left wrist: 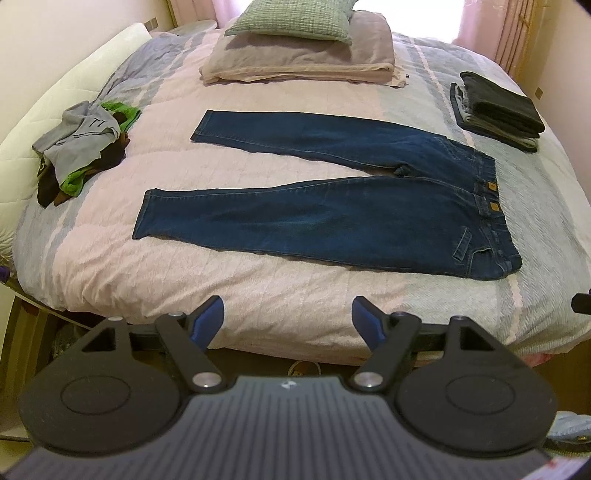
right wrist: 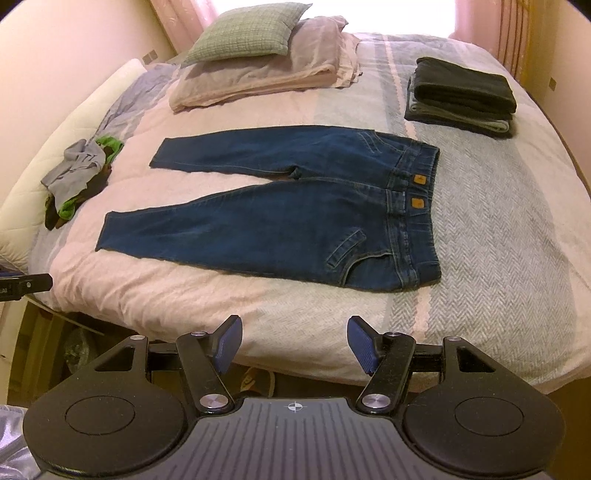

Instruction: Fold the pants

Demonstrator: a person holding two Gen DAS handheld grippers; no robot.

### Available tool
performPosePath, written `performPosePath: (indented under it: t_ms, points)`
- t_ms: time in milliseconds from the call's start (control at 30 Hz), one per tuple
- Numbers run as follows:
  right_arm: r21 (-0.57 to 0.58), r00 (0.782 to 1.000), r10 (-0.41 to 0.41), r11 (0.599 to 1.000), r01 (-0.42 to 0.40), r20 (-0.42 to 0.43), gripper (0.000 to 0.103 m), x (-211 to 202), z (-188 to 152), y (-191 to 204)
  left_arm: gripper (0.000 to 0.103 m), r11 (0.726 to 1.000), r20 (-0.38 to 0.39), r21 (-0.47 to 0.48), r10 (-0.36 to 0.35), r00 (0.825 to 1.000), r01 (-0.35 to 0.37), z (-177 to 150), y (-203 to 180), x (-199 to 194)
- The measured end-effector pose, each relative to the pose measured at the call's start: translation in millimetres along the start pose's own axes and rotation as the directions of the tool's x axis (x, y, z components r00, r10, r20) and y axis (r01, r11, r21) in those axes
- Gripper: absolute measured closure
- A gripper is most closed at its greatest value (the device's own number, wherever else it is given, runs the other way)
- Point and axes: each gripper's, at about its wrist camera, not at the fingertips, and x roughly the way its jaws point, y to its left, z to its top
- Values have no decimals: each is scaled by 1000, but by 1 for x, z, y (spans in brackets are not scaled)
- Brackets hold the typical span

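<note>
- The left hand-held gripper [left wrist: 288,317] hangs over the near edge of the bed with its blue-padded jaws wide apart and nothing between them
- The right hand-held gripper [right wrist: 294,338] stands the same way, jaws wide and empty, also short of the cloth
- Beyond both, on the pink and grey striped quilt of the bed [left wrist: 258,295], lie the dark blue denim pants [left wrist: 332,218], spread flat and not yet folded
- Their long axis runs left to right across the view: the two leg cuffs point left, the waistband with its two tan tabs lies at the right, and the legs part in a narrow V
- The near leg lies just past the fingertips, the other leg farther off; neither gripper touches the denim
- Judging by the views, the right gripper is nearer the waistband and the left nearer the cuffs, so a fold of one leg over the other would likely take the near edge at both ends
- Farther out: a loose heap of grey and green clothes [left wrist: 81,147] at far left, a stack of folded dark garments [left wrist: 498,110] at far right, and a green checked cushion [left wrist: 291,16] on a folded pinkish blanket at the far end
</note>
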Motion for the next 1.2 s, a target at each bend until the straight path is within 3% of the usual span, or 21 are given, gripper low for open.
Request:
performPosePath:
  t_ms: [333, 700, 833, 967, 1200]
  points:
    - [21, 1000, -2, 1000, 2, -13, 43, 10, 9, -2, 29, 1000, -18, 19, -20, 1000, 20, 13, 0, 19]
    - [98, 998, -50, 994, 53, -29, 43, 52, 54, 8, 28, 995, -56, 64, -69, 996, 73, 73, 30, 86]
    - [169, 997, -78, 982, 80, -19, 43, 73, 83, 12, 28, 996, -61, 59, -69, 996, 73, 102, 65, 120]
    - [231, 988, -154, 961, 150, 0, 43, 98, 115, 10, 28, 996, -68, 49, -65, 996, 68, 125, 110, 166]
    - [287, 967, -244, 924, 254, -70, 43, 150, 145, 12, 31, 999, -104, -28, -34, 994, 31, 135, 206, 252]
